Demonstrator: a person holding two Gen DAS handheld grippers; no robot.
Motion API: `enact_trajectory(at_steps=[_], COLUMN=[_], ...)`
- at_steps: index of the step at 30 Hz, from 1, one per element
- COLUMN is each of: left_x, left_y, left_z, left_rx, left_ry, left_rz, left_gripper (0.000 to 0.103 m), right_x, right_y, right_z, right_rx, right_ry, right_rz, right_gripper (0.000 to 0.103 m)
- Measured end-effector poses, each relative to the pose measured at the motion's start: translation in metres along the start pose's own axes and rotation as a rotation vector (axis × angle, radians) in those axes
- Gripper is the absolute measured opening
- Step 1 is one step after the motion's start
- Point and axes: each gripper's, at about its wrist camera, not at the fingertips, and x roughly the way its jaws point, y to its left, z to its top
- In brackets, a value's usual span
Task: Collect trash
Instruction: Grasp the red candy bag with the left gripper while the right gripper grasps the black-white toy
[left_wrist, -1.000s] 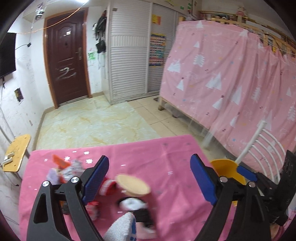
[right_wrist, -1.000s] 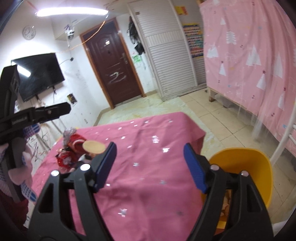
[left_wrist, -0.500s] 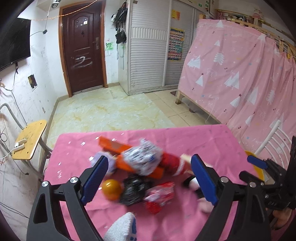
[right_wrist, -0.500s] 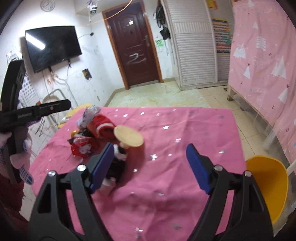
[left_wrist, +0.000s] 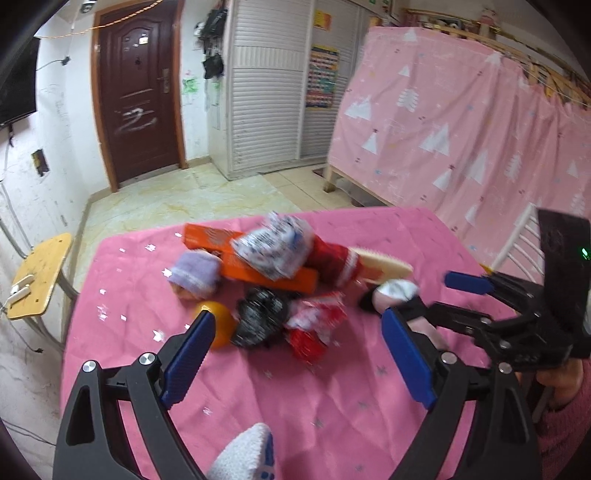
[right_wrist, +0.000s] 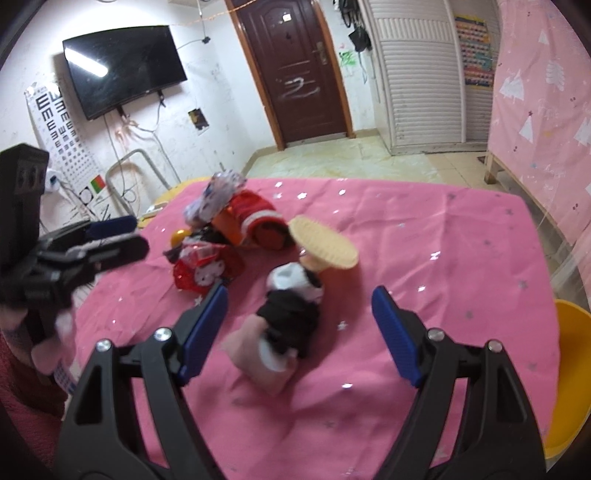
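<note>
Two open hand-held grippers (left_wrist: 295, 354) (right_wrist: 297, 325), one orange (left_wrist: 218, 325)

Both views are swinging onto the trash pile (left_wrist: 273, 280): it is now lying just ahead of the left gripper (left_wrist: 295, 354), and the black-and-white wrapper (right_wrist: 291, 314) is sitting between the right gripper's (right_wrist: 299, 328) spread jaws.

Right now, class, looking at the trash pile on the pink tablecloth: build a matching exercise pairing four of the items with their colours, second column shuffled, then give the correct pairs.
Items:
1. long flat box
2. ball
3. soft bundle left of the box
4. round disc

Colours:
A. pale tan
B. lilac
C. orange with white print
D. plain orange-yellow

Pairs: 1-C, 2-D, 3-B, 4-A
</note>
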Motion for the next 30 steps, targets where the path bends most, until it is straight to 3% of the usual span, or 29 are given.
enact_trajectory(at_steps=[6,7,8,11,14,17,18,20,27,30], left_x=[0.011,0.012,0.014,0.018,0.023,0.029,0.03,0.037,0.057,0.066], left_y=[-0.005,-0.005,-0.005,-0.004,-0.003,-0.004,-0.005,-0.007,-0.016,-0.017], left_z=[-0.012,-0.013,-0.014,-0.018,-0.02,-0.021,-0.021,-0.022,-0.019,-0.016], left_rx=[-0.008,-0.012,-0.015,-0.022,-0.034,-0.05,-0.049,-0.042,-0.065,-0.077], left_ry=[0.038,0.043,0.049,0.064,0.078,0.099,0.102,0.13,0.16,0.165], left_rz=[-0.033,-0.036,-0.04,-0.042,-0.051,-0.069,-0.067,-0.088,-0.086,-0.063], left_gripper=[0.083,0.083,0.083,0.083,0.083,0.082,0.078,0.053,0.043,0.021], right_x=[0.015,0.017,0.019,0.025,0.025,0.017,0.014,0.004,-0.022,-0.029], right_y=[0.009,0.01,0.011,0.014,0.013,0.009,0.007,0.002,-0.015,-0.022], right_z=[-0.001,-0.001,-0.002,-0.005,-0.006,-0.005,-0.005,-0.005,-0.013,-0.018], right_rx=[-0.01,-0.015,-0.022,-0.041,-0.041,-0.035,-0.031,-0.019,0.017,0.029], right_ry=[0.042,0.052,0.063,0.098,0.093,0.067,0.059,0.037,-0.009,-0.019], right_rz=[0.002,0.0,0.0,0.0,-0.013,-0.026,-0.024,-0.005,0.021,0.028], right_gripper=[0.077,0.074,0.064,0.046,0.038,0.037,0.037,0.037,0.037,0.037])
